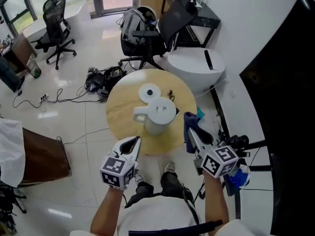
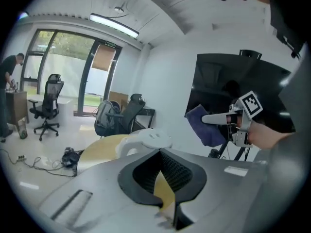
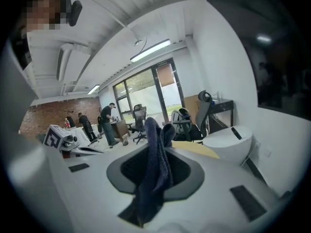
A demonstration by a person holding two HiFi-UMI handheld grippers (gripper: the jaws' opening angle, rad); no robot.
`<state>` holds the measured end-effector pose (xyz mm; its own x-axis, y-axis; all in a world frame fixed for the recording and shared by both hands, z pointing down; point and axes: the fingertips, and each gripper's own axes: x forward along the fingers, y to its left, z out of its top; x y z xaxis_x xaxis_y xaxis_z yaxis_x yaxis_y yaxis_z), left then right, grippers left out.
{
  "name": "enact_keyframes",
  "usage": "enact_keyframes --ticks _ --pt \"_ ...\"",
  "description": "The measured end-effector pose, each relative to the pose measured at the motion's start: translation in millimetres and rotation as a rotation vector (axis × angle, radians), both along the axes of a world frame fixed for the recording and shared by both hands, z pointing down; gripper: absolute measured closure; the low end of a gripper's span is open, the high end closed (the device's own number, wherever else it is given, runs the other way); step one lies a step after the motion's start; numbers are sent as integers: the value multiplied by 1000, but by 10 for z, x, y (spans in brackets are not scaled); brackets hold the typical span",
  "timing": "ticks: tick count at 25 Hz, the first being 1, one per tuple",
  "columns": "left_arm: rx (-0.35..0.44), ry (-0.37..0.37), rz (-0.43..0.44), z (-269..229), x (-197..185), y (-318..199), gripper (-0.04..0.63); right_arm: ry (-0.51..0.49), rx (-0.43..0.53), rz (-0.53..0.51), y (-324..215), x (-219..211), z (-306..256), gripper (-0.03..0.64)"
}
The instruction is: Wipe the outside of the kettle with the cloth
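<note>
We see the kettle standing upright near the middle of the round table. Its lid is down, so its inside is hidden, and its handle is turned toward the head view's left. A white base disc lies just behind it. Our right gripper is clenched on the dark blue cloth, which hangs at the table's right edge, apart from the kettle. Our left gripper is closed on nothing.
</note>
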<state>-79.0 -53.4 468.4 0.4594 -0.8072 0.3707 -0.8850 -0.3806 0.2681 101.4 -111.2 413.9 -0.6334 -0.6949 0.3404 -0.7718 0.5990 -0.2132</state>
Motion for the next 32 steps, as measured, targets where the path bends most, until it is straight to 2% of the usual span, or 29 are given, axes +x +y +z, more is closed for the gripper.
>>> enact_keyframes --ticks 2,4,9,14,18,23,28,32 --pt "13 50 22 -24 60 163 589 6 13 42 311 71 8 534" --pt "25 60 32 -14 129 300 589 -2 13 76 590 135 62 534" --pt "80 18 6 -64 322 708 589 -8 -19 127 1202 273 309 535" --pt "81 -18 -55 21 512 1363 589 -32 -48 104 1887 428 498 534" --pt "120 -60 -105 -7 697 1943 589 -61 -66 107 2470 649 627 535" --pt "142 -68 -150 -125 815 2501 589 -100 -45 122 2983 813 593 535" --pt "142 -37 -129 -173 863 2823 589 -102 -24 130 3362 796 466 534" --pt "133 -21 -74 -172 950 2979 589 -120 -26 157 3531 747 385 535"
